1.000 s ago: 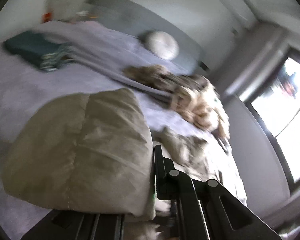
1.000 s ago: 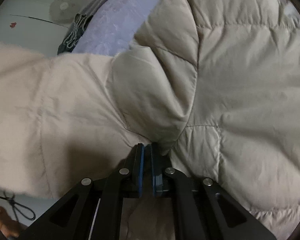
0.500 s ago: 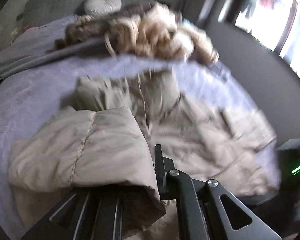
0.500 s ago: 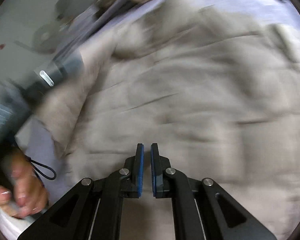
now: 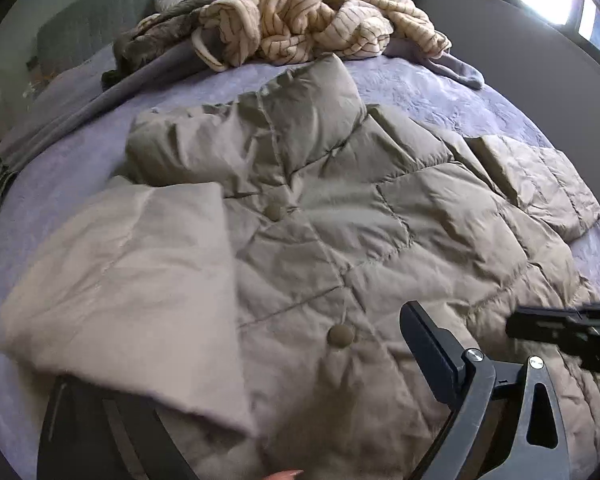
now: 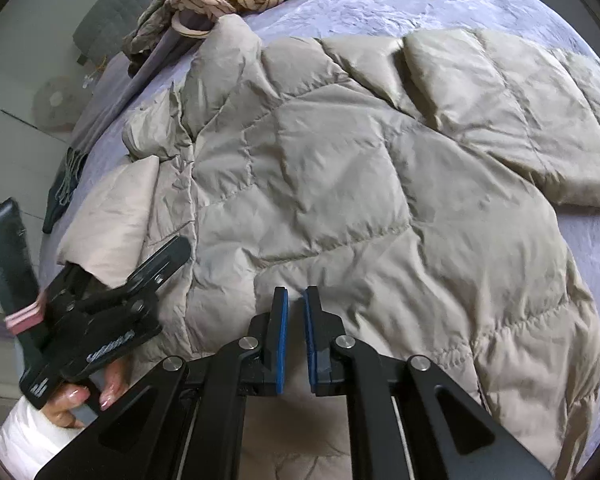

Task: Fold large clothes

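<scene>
lying spread across the bed [image 6: 440, 12], the quilted coat [image 6: 340, 184] had one sleeve [image 5: 132, 280] folded inward at frame left. left gripper [image 5: 260, 368] was opening, sleeve released; right gripper [image 6: 295, 332] was opening slightly, grasping nothing. next likely: far sleeve [image 6: 512, 120], upper right. striped blanket [image 5: 320, 12] lay clear.

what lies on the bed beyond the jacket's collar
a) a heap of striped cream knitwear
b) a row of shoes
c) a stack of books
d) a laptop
a: in the left wrist view the striped knitwear sits heaped past the collar of the jacket on the bed, next to a dark garment.
</scene>
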The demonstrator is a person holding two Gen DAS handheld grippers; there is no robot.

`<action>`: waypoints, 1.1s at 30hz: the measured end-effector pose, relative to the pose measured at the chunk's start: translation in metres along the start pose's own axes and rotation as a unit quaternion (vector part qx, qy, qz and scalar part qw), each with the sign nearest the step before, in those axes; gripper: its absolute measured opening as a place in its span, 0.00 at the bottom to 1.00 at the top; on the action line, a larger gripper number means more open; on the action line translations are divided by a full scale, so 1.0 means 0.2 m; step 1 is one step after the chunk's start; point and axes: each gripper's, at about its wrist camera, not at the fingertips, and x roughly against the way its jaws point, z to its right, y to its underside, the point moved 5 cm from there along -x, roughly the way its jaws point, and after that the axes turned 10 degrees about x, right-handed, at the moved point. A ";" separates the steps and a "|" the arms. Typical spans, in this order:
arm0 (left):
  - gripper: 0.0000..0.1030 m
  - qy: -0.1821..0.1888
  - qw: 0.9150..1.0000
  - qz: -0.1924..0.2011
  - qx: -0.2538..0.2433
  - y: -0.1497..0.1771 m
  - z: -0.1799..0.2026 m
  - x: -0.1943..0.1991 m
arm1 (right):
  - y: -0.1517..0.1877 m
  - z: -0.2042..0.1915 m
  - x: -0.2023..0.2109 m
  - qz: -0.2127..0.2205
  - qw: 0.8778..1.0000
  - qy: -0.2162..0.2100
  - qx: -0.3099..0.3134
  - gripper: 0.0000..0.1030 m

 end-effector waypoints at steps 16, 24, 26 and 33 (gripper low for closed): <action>0.95 0.077 0.938 -0.024 0.338 0.11 -1.35 0.19 | -0.16 -1.00 -0.12 0.054 0.934 0.082 0.344 0.74; 0.24 0.175 0.898 -0.073 0.396 0.17 -1.39 -0.09 | -0.12 -1.24 -0.42 0.047 0.853 0.196 0.482 0.73; 0.23 0.138 0.924 -0.056 0.351 0.14 -1.34 -0.05 | -0.15 -1.23 -0.46 0.051 0.848 0.218 0.481 0.73; 0.23 0.058 0.956 -0.041 0.283 0.11 -1.32 0.00 | -0.32 -0.94 -0.29 0.088 0.918 0.211 0.323 0.09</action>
